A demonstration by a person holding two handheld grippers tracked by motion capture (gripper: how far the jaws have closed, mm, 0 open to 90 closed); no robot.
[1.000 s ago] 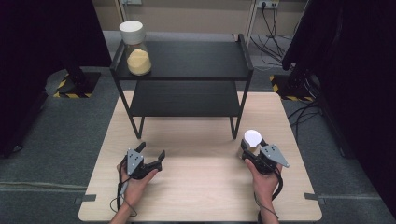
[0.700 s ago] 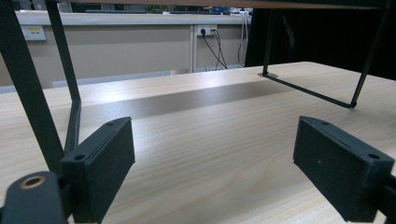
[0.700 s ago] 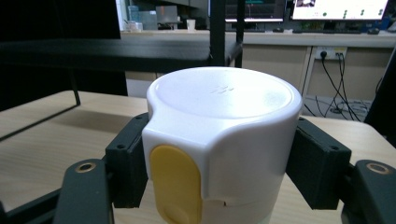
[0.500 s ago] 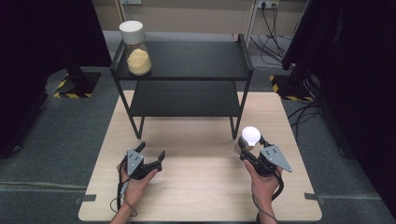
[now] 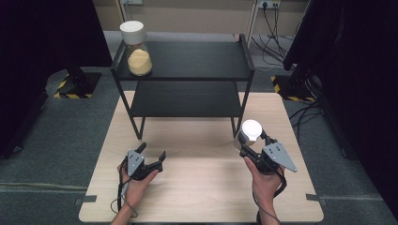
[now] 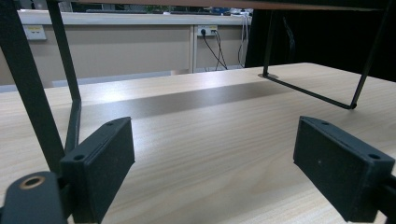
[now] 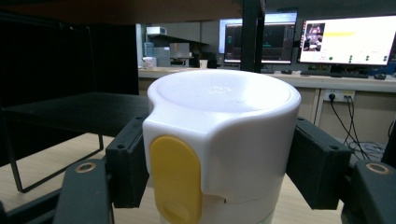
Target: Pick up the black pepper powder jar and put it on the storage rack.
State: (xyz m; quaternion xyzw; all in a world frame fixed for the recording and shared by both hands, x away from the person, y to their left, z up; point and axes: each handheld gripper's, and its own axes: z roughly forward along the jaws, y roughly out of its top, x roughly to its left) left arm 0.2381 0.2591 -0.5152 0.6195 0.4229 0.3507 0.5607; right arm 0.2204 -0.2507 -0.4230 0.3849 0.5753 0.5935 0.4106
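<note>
My right gripper (image 5: pixel 251 140) is shut on a white-lidded jar (image 5: pixel 250 131) and holds it above the table's right side, near the shelf's front right leg. In the right gripper view the jar's white lid (image 7: pixel 224 116) with a yellow tab (image 7: pixel 175 179) sits clamped between both black jaws. My left gripper (image 5: pixel 152 152) rests low over the table's left front, open with nothing between its pads (image 6: pixel 100 163). A second jar (image 5: pixel 136 49) with a white lid and yellow contents stands on the top left corner of the black shelf (image 5: pixel 187 61).
The black two-level shelf's lower deck (image 5: pixel 185 98) is bare. Its legs (image 5: pixel 136 124) stand on the wooden table (image 5: pixel 197 187). Dark stands and cables line the floor to the left and right of the table.
The right gripper has lifted the jar a little and carried it slightly forward toward the shelf. The left gripper has stayed where it was.
</note>
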